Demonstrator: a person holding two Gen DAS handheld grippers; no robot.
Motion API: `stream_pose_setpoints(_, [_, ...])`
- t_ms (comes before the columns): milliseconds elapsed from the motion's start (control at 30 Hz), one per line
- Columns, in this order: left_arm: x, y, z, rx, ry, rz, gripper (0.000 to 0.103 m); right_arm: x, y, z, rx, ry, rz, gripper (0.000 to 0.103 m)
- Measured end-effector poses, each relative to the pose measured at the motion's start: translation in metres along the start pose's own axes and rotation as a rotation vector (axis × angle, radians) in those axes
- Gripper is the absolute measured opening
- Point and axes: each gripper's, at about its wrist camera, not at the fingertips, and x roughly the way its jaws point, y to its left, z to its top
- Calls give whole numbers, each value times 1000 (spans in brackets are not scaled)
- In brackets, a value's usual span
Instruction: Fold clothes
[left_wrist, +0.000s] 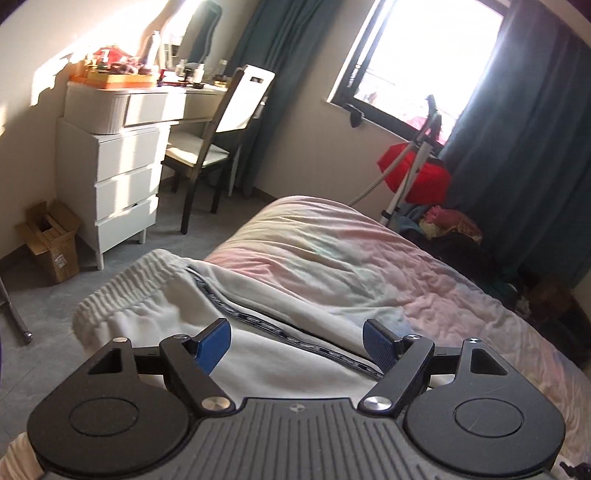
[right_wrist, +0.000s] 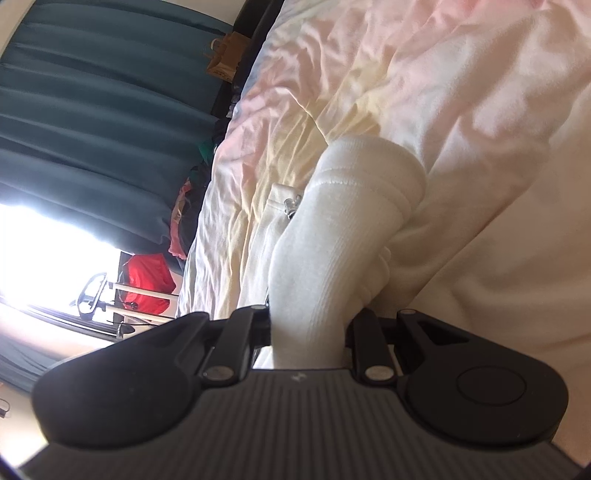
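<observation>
The left gripper (left_wrist: 297, 343) hangs with its blue-padded fingers (left_wrist: 212, 345) spread wide and nothing between them, just above a white garment (left_wrist: 258, 321). The garment's ribbed waistband (left_wrist: 122, 291) lies at ten o'clock from the gripper, at the edge of the bed, and a dark patterned stripe (left_wrist: 295, 338) runs down the cloth from eleven o'clock to four o'clock, passing between the fingers. Past the garment, at twelve to two o'clock, stretches the pastel bedspread (left_wrist: 351, 258). Further out stand a white chest of drawers (left_wrist: 118, 184) at ten o'clock, a chair (left_wrist: 221, 129) at eleven and a bright window (left_wrist: 424, 55) at one o'clock.

The right gripper (right_wrist: 308, 332) is pinched on a ribbed white cuff (right_wrist: 332, 236) of the garment, which rises from between the jaws toward twelve o'clock. A zip pull (right_wrist: 291, 203) shows at eleven o'clock, beside the cuff. The bedspread (right_wrist: 406, 92) fills the view beyond, with teal curtains (right_wrist: 92, 110) at ten o'clock.
</observation>
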Motion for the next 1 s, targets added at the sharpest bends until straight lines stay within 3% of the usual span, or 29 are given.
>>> stream_pose_setpoints(233, [87, -99, -69, 108, 88, -184, 80, -6, 3, -4, -27, -2, 41, 19])
stream_pose_setpoints(467, [150, -127, -130, 318, 157, -105, 80, -4, 2, -7, -36, 16, 100, 25])
stream_pose_setpoints(533, [154, -126, -137, 365, 157, -92, 80, 0, 2, -8, -36, 26, 114, 37])
stream_pose_setpoints(600, [155, -129, -142, 402, 154, -86, 83, 5, 2, -8, -37, 36, 128, 73])
stream_pose_setpoints(667, [155, -130, -146, 413, 150, -95, 86, 10, 4, -9, -54, 36, 133, 80])
stream_pose_setpoints(900, [158, -133, -151, 451, 139, -78, 88, 32, 22, -14, -176, 4, 120, 81])
stream_pose_setpoints(1000, [160, -137, -155, 470, 129, -64, 90, 28, 28, -13, -227, -40, 197, 80])
